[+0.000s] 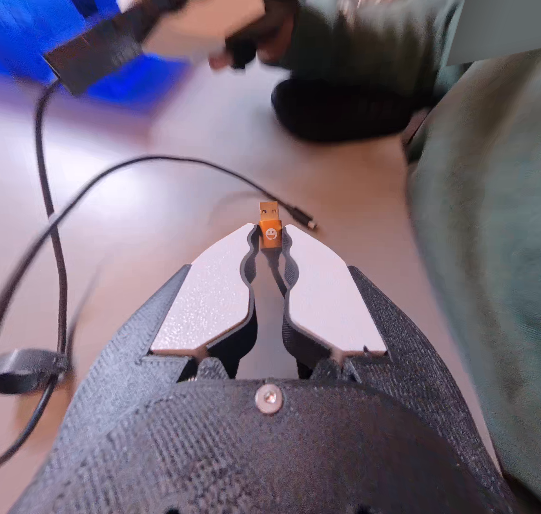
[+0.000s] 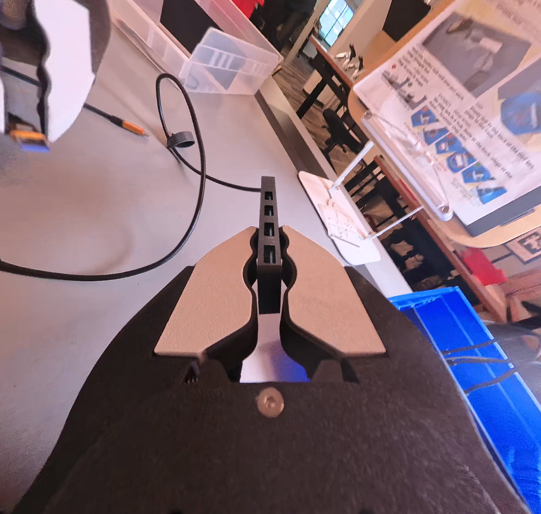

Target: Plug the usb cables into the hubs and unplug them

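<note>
Our left tongs (image 1: 270,230) clench the orange USB plug (image 1: 270,233) (metal tip forward) above the table (image 1: 175,207); our right tongs (image 2: 269,236) grip the black hub (image 2: 268,236), ports facing up.

Cable loop (image 2: 187,137) – crosses table (image 2: 87,207).

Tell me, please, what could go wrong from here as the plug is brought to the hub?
1. The left hand-held gripper pinches only the orange USB plug shell near its tips; insertion force might push it back or twist it.
2. The right hand-held gripper holds the black hub edge-on, covering the nearer ports.
3. The hub's looped cable could snag.
</note>
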Tool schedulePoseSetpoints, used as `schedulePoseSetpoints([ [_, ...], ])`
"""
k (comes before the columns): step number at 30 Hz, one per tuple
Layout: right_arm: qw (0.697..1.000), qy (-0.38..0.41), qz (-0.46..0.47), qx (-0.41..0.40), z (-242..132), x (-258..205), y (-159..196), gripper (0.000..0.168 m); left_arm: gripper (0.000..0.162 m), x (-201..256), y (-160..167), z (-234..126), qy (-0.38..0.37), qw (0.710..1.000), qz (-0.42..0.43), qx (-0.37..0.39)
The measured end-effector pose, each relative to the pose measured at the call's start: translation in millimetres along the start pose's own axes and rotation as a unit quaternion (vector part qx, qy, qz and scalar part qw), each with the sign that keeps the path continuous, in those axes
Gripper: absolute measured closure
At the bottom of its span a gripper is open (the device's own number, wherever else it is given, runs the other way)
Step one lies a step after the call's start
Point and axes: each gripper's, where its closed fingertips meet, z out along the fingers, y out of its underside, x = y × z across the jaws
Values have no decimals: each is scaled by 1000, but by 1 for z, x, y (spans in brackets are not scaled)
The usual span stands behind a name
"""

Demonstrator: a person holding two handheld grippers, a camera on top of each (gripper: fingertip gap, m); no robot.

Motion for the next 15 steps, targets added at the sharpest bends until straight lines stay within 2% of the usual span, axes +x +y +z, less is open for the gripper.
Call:
schedulePoseSetpoints([
  [3,999,7,-38,20,-3,-4,-10,157,147,13,-38,-15,67,989,9,135],
  [7,996,15,-86,34,-4,-13,-22,156,147,30,-72,-42,164,949,-2,270],
  [10,993,14,-114,32,-4,-20,-27,156,147,27,-76,-50,179,940,-7,291],
  [15,991,9,-127,36,-4,-27,-31,156,147,19,-71,-43,157,952,-3,264],
])
